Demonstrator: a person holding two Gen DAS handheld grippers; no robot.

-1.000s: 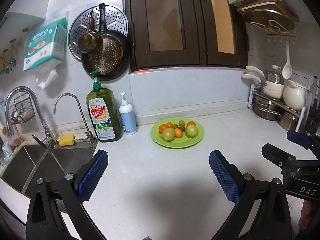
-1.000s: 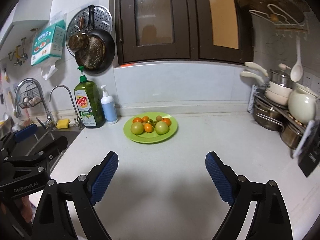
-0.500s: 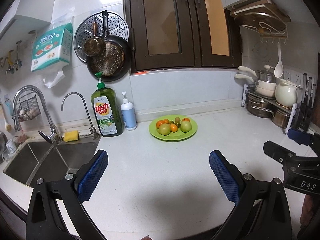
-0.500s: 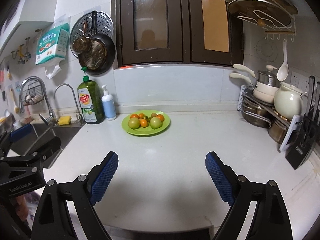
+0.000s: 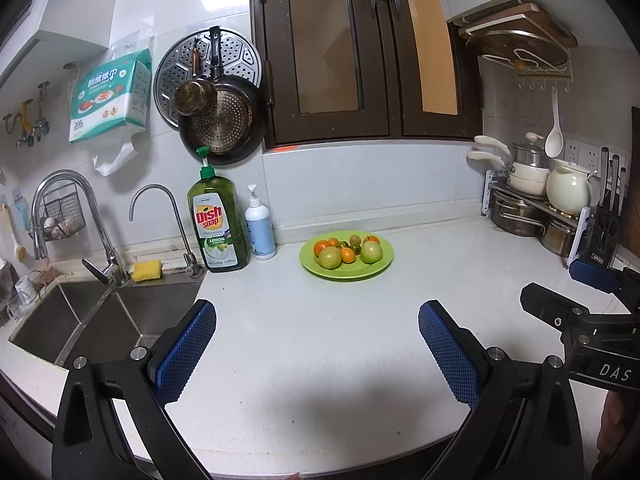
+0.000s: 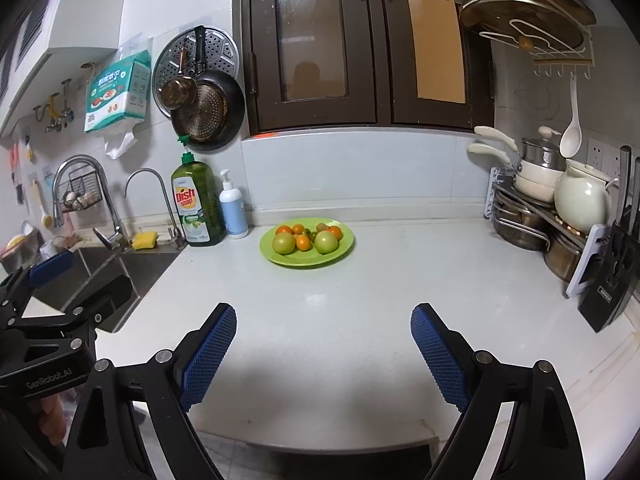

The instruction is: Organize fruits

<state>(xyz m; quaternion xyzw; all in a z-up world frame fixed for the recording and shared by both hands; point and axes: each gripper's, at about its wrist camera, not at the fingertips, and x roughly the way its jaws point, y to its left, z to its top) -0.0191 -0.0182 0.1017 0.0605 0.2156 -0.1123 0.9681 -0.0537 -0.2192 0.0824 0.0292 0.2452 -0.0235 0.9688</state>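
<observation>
White counter holds a green plate of partly overlapping fruits; both grippers' fingers spread wide, empty.

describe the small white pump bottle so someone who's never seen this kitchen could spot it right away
Find the sink at the counter's left end, then the tall green dish soap bottle standing just right of it against the wall. The white pump bottle stands right beside that, between it and the green plate of fruit: shorter, with a pale blue label.

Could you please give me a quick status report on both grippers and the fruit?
Left gripper open, empty; right gripper open, empty. Orange and green fruits all on the round green plate, untouched. White countertop between grippers and plate unobstructed.
</observation>
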